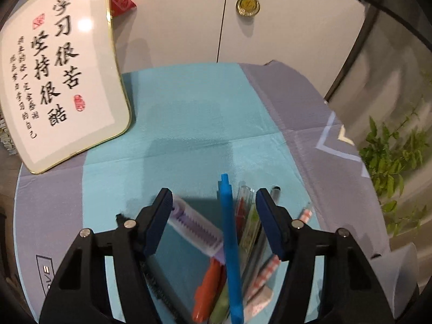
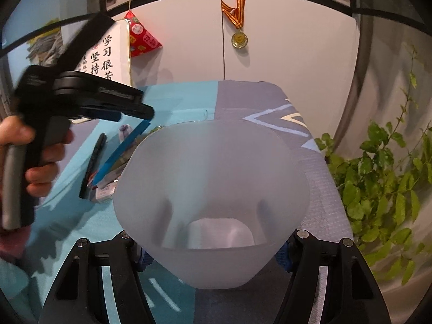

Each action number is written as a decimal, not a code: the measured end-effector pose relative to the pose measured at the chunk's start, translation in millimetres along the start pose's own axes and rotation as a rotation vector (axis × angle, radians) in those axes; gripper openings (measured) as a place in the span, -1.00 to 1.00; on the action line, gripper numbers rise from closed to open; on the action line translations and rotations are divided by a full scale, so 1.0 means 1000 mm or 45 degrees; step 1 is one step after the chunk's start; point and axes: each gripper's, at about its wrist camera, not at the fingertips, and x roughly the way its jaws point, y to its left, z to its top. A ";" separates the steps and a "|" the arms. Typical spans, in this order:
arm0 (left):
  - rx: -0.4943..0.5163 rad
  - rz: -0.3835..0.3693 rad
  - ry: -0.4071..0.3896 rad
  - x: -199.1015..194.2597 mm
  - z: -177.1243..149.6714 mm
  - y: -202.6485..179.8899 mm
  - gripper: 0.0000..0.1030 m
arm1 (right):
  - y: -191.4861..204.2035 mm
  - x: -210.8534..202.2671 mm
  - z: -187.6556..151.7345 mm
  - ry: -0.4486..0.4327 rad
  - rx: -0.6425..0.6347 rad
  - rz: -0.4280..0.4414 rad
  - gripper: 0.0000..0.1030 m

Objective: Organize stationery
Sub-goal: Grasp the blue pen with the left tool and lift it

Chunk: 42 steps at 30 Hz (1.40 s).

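My left gripper [image 1: 214, 213] hangs open over a pile of stationery on the teal mat [image 1: 189, 124]. A blue pen [image 1: 229, 243] runs up between its fingers, and neither pad touches it. Around the pen lie an orange marker [image 1: 208, 291], a clear ruler [image 1: 248, 216], pink-and-white pens [image 1: 264, 275] and a white-and-purple toothed item [image 1: 194, 224]. In the right wrist view a hand holds the left gripper [image 2: 135, 110] above the blue pen [image 2: 121, 151] and a black pen [image 2: 94, 159]. My right gripper [image 2: 213, 259] is shut on a frosted translucent pen cup [image 2: 213, 183], tilted so its mouth faces the camera; nothing shows inside it.
A gold-framed calligraphy board [image 1: 54, 81] leans at the back left of the table. A medal [image 1: 247, 4] hangs on the white cabinet behind. A green plant [image 2: 378, 189] stands off the table's right edge. The mat's grey-purple part [image 2: 256, 102] lies beyond the cup.
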 end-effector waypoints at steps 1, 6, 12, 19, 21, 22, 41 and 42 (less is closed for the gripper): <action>0.004 0.006 0.015 0.004 0.001 -0.002 0.08 | -0.001 0.000 0.000 0.001 0.003 0.006 0.35; 0.012 -0.015 0.072 0.012 0.003 -0.006 -0.60 | 0.000 0.002 0.000 0.002 0.004 0.014 0.35; -0.020 -0.070 0.041 -0.010 -0.005 0.000 -0.81 | 0.001 0.002 -0.001 0.003 0.006 0.011 0.35; 0.024 -0.116 -0.158 -0.080 -0.012 -0.005 -0.83 | 0.005 -0.002 -0.003 0.000 -0.001 -0.016 0.35; 0.030 -0.147 -0.204 -0.099 -0.016 -0.007 -0.84 | 0.006 -0.004 -0.004 -0.001 0.004 -0.023 0.35; 0.034 -0.156 -0.224 -0.107 -0.019 -0.008 -0.84 | 0.007 -0.005 -0.004 -0.002 0.006 -0.025 0.35; 0.181 -0.448 -0.391 -0.188 -0.050 -0.064 -0.85 | 0.020 -0.011 -0.015 -0.018 -0.076 -0.079 0.35; 0.187 -0.450 -0.394 -0.190 -0.051 -0.066 -0.85 | 0.020 -0.010 -0.015 -0.016 -0.076 -0.080 0.35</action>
